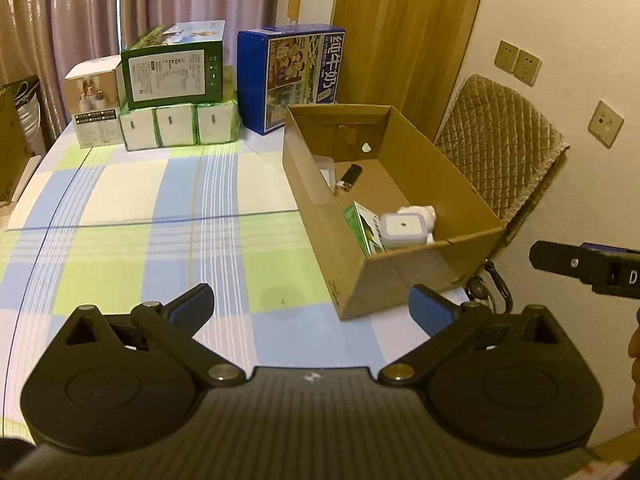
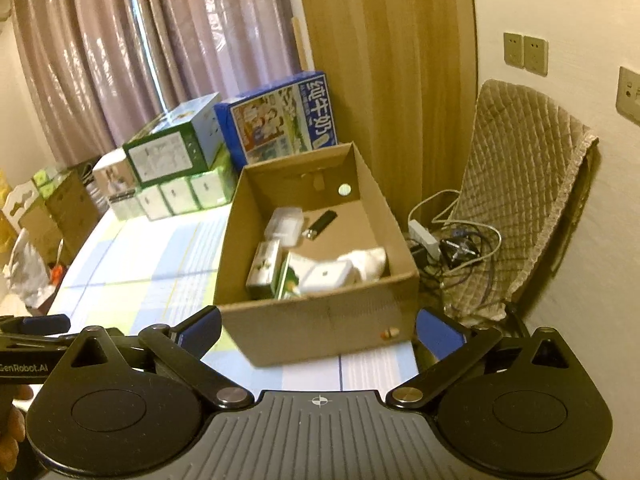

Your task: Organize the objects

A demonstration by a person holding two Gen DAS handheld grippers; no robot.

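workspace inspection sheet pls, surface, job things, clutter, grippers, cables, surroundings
surface: checked blue, green and white tablecloth, mostly bare in front
job's things: open brown cardboard box holding a black lighter, green-and-white cartons, a clear plastic case and white items
clutter: stacked green, white and blue printed cartons at the far edge
grippers: left gripper and right gripper both open, empty
cables: tangled cords with a white power strip on the chair seat
surroundings: quilted beige chair cover, pink curtains, wall sockets

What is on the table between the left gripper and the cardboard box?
Nothing: in the left wrist view, only bare checked tablecloth lies between the open left gripper and the cardboard box.
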